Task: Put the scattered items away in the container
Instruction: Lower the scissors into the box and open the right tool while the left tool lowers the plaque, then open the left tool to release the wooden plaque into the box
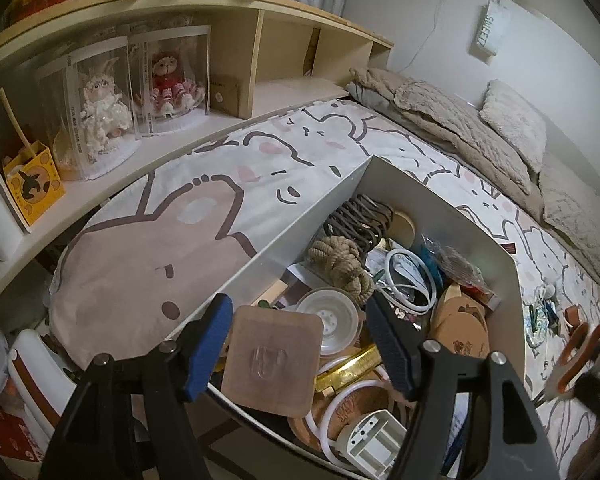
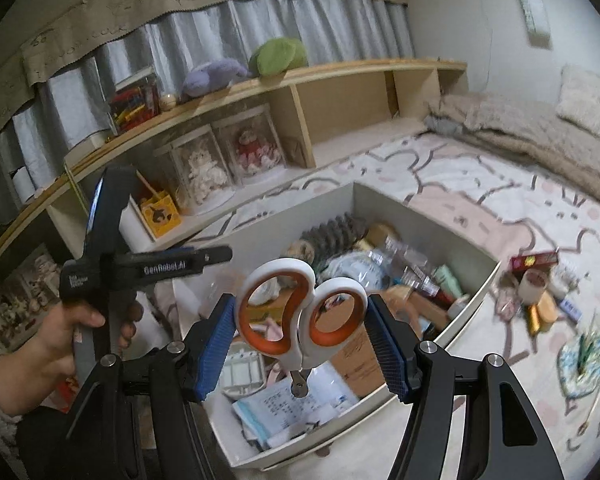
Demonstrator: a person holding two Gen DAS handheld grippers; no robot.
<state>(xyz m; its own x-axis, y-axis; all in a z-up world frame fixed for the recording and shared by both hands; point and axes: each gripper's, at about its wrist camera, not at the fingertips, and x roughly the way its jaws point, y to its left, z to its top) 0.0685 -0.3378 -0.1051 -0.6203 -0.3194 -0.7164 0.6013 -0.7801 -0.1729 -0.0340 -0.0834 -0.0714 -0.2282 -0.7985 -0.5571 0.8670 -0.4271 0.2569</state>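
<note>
Right gripper [image 2: 302, 344] pinched the scissors [image 2: 300, 314] by their rigid plastic loops over the container [image 2: 476, 276]; light, slick, could pivot. Left gripper [image 1: 300, 348] stood spread around a stiff brown square pad [image 1: 273, 362].

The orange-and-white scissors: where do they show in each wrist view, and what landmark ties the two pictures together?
Left wrist: the scissors sit blurred at the far right edge, beside the container.
Right wrist: they fill the lower centre, handles clamped between the right gripper pads, above the container.
Shared landmark: the white container on the bed.
</note>
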